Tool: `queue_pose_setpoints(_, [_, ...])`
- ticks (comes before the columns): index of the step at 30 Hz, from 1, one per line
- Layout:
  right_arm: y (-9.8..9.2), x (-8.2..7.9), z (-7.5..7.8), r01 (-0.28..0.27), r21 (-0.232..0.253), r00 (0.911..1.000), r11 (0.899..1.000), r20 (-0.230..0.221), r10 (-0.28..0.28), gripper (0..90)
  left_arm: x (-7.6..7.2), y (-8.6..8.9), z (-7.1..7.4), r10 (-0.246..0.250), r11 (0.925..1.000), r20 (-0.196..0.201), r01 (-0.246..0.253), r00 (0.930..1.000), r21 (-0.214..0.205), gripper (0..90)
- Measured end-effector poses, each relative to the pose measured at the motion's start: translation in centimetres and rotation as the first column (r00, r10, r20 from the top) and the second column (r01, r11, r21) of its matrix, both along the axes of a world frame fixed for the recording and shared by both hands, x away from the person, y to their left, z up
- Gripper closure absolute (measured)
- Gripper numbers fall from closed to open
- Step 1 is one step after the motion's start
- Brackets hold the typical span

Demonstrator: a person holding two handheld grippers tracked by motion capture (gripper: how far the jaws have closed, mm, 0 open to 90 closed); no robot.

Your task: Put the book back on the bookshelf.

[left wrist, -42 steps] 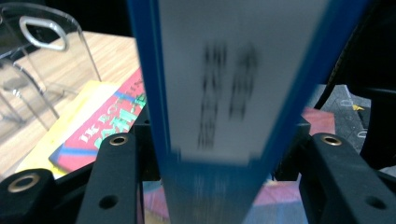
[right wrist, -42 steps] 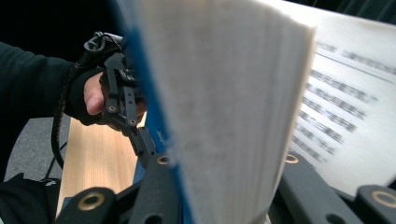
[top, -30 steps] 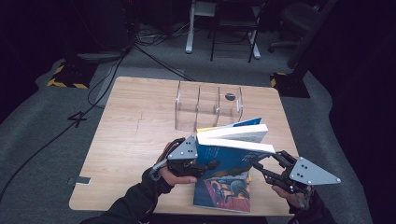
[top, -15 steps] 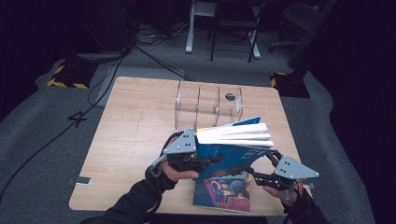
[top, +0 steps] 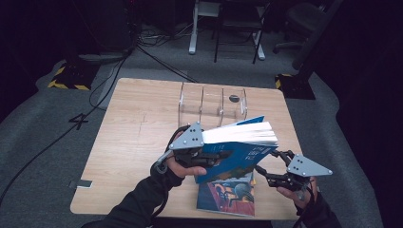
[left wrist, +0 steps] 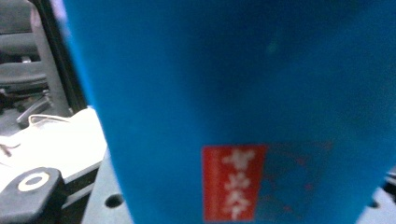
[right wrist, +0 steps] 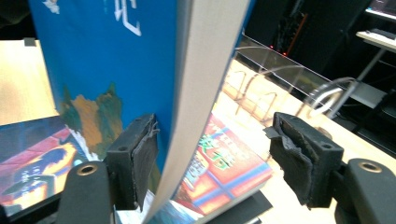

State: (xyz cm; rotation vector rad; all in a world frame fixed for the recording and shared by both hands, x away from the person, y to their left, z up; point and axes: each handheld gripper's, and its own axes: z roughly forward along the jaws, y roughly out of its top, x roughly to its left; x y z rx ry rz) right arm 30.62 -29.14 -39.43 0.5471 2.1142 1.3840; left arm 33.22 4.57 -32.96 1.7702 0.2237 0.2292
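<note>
**Blue book held above the table's near edge**

A thick blue book (top: 237, 154) is lifted off the wooden table (top: 133, 142), tilted with its white page block facing up and toward the far side. The left gripper (top: 209, 156) grips it from the left — its jaws run in under the cover, pinching the book near the spine end, with the person's left hand (top: 178, 166) wrapped around the handle. In the left gripper view the blue cover (left wrist: 243, 93) sits right against the lens, a red label with white characters low on it.

The right gripper (top: 268, 173) is at the book's lower right end, near the table's right near corner. In the right gripper view its jaws stand spread, the book's page edge (right wrist: 196, 93) hanging between them; the left pad (right wrist: 140, 154) lies just beside the cover, the right pad (right wrist: 292, 156) well apart from it.

Beneath the raised book another book (top: 228, 192) with a colourful illustrated cover lies flat at the near edge. A clear acrylic divider rack (top: 214, 102) stands toward the far edge, behind the raised book.
</note>
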Motion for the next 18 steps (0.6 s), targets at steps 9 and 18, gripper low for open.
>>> queue_pose_setpoints(9, [-0.9,1.3,-1.1,0.043,-0.028,0.9951,0.999,-0.088,-0.045,30.3,0.1,-0.3,0.5,0.032,0.9991,0.017,-0.033,0.9993,0.025,59.1])
queue_pose_setpoints(18, [-1.5,3.8,-4.4,0.118,-0.134,0.9710,0.984,-0.192,-0.143,29.1,0.4,-0.7,1.0,0.046,0.9973,0.028,-0.048,0.9985,0.056,59.3])
